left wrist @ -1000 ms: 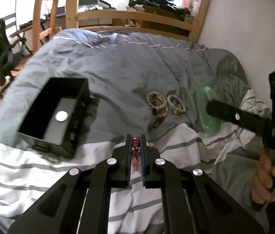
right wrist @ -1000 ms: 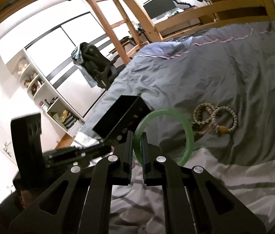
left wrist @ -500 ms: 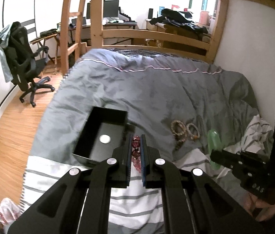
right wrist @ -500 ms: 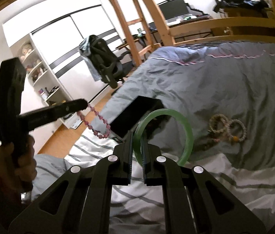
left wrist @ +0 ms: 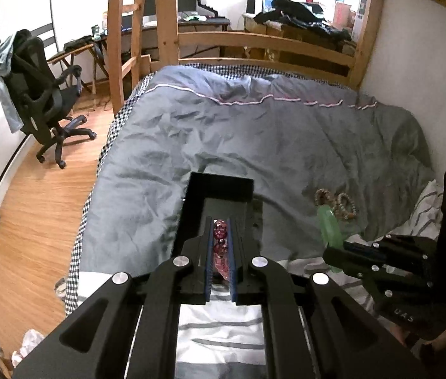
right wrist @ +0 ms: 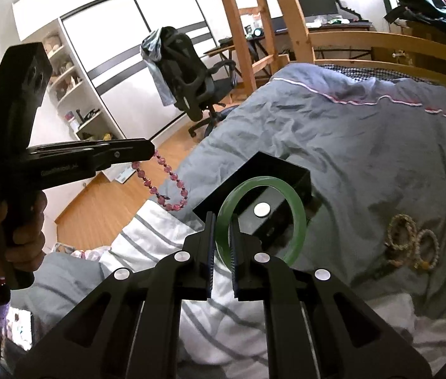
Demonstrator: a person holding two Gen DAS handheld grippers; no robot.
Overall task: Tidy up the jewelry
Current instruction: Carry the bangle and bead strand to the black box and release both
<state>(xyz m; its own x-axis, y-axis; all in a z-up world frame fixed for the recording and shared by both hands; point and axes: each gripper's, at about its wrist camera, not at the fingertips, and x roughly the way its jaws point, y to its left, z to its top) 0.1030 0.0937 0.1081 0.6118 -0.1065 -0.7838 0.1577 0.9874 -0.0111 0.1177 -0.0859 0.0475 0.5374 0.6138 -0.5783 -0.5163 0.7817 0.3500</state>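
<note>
My left gripper (left wrist: 221, 230) is shut on a pink bead bracelet (left wrist: 219, 240) and holds it high over the black open box (left wrist: 219, 189) on the grey duvet. From the right wrist view the left gripper (right wrist: 150, 151) shows at left with the pink bracelet (right wrist: 163, 186) dangling from it. My right gripper (right wrist: 221, 237) is shut on a green bangle (right wrist: 298, 218), raised above the bed near the box (right wrist: 273, 173). The right gripper (left wrist: 330, 252) and the bangle (left wrist: 327, 224) also show in the left wrist view. Two beaded bracelets (right wrist: 412, 243) lie on the duvet right of the box.
A round silver disc (right wrist: 261, 210) lies in the box. A striped white blanket (left wrist: 219, 328) covers the near end of the bed. A wooden bed frame (left wrist: 254, 44) stands at the far end, a wall on the right, an office chair (left wrist: 43, 94) on the wood floor at left.
Both grippers have risen higher above the bed with their bracelets held. The left gripper has moved over the black box.
</note>
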